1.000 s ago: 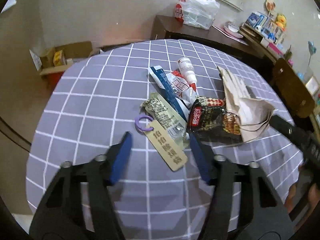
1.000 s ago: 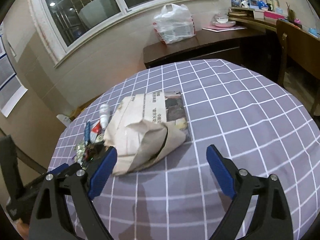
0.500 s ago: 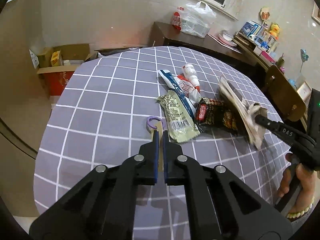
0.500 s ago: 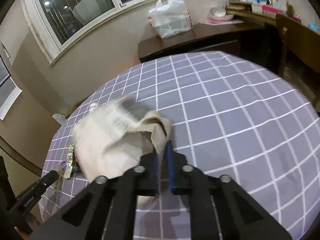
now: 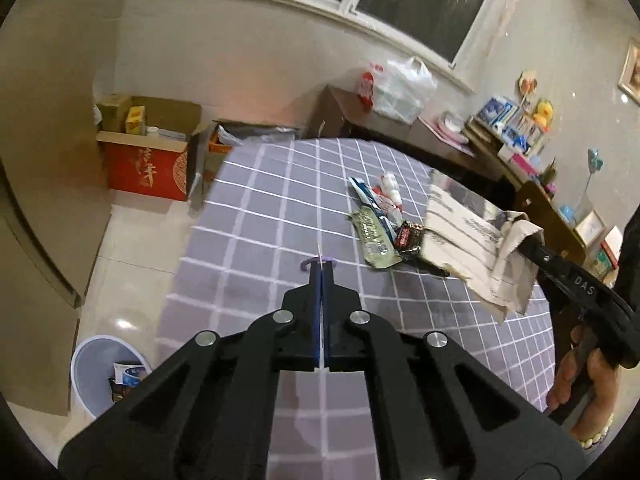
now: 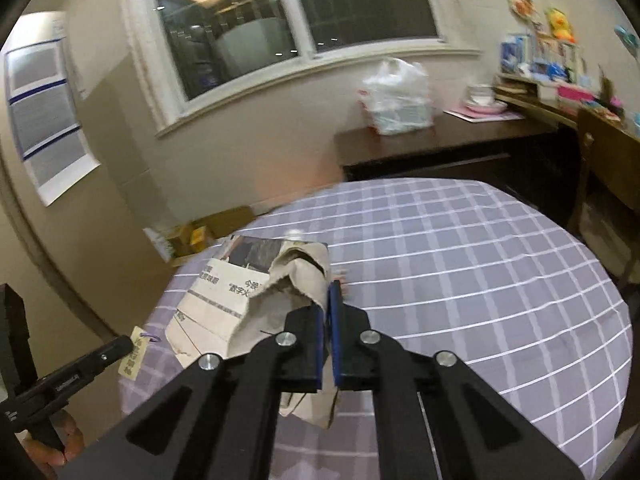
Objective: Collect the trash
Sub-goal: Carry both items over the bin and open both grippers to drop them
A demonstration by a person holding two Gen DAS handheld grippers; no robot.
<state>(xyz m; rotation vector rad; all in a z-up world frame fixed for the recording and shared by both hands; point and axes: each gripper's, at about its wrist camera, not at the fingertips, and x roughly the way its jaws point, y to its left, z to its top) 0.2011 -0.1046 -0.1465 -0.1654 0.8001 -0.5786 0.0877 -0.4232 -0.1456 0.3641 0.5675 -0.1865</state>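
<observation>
Newspaper (image 6: pixel 224 300) crumpled, beige, printed, pinched in right tool (image 6: pixel 327 304)

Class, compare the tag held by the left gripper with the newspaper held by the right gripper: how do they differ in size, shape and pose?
The tag is small, flat and stiff, with a purple ring; the newspaper is large, crumpled and limp. The left gripper hides most of the tag; the newspaper spreads far beyond the right gripper. Both are clamped in shut jaws above the checked tablecloth.

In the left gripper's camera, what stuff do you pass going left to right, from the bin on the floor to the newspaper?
Bin → red box → tag in the left gripper → green wrapper → newspaper in the right gripper.
</observation>
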